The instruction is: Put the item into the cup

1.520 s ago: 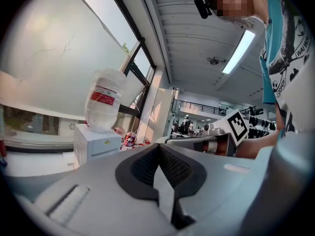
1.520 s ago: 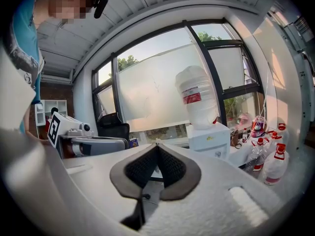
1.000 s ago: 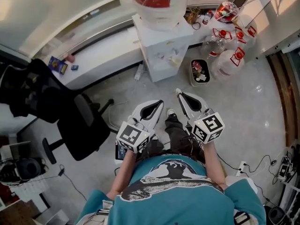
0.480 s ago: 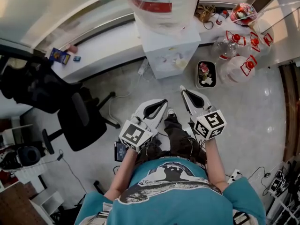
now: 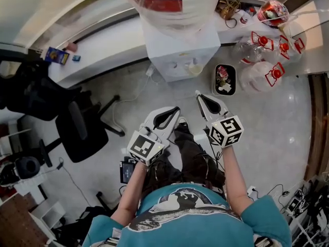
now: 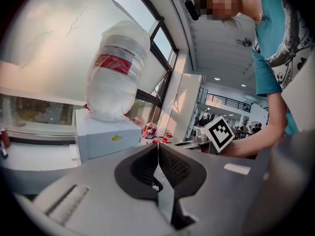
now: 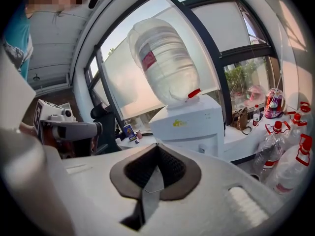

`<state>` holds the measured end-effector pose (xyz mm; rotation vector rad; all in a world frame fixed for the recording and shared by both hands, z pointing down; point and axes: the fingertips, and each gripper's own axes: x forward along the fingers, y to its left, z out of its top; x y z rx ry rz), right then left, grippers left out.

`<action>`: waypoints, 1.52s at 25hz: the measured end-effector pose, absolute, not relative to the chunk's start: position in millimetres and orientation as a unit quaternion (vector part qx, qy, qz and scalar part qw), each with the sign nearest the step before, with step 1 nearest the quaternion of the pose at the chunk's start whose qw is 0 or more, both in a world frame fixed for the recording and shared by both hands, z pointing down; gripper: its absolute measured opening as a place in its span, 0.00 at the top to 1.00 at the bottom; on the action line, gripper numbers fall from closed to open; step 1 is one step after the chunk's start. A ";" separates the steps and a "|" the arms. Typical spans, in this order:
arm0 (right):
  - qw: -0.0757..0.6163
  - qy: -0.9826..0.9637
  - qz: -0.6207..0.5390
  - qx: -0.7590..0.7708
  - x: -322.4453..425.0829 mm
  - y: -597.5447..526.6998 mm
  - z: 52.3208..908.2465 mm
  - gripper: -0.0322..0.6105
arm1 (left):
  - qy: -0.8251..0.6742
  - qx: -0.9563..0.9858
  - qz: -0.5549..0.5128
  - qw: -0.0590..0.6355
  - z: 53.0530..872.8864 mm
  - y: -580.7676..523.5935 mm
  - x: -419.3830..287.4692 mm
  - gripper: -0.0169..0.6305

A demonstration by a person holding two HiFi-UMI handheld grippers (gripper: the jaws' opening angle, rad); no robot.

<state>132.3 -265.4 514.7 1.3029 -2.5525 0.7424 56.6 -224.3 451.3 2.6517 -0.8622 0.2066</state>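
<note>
The person stands on a grey floor facing a white water dispenser (image 5: pixel 181 53) that carries a large upturned bottle (image 5: pixel 165 3). My left gripper (image 5: pixel 176 109) is held at waist height and points at the dispenser, jaws shut with nothing between them. My right gripper (image 5: pixel 197 94) sits beside it, a little further forward, also shut and empty. In the left gripper view the jaw tips (image 6: pixel 157 147) meet below the dispenser (image 6: pixel 106 136). The right gripper view shows its tips (image 7: pixel 156 147) closed in front of the dispenser (image 7: pixel 189 124). No cup shows in any view.
A small bin (image 5: pixel 224 80) with rubbish stands right of the dispenser. Several empty water jugs with red caps (image 5: pixel 267 60) lie further right. A black office chair (image 5: pixel 82 133) is at the left. A white window ledge (image 5: pixel 103 45) holds a blue packet (image 5: pixel 55 55).
The head view has shifted, so the dispenser and bottle sit closer to the top edge. Both grippers stay shut, side by side, and have risen a little in the picture.
</note>
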 end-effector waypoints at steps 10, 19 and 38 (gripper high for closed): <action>0.138 -0.849 0.257 0.442 153.2 -319.5 595.6 0.95 | -0.319 0.923 0.080 0.201 493.8 -253.8 70.3 0.96; 0.188 -0.834 0.259 0.449 164.3 -364.6 682.5 0.95 | -0.321 0.920 0.099 0.203 531.5 -257.5 74.2 0.96; 0.352 -0.812 0.170 0.433 171.4 -425.9 780.3 0.95 | -0.339 0.905 0.113 0.231 565.6 -245.9 56.3 0.97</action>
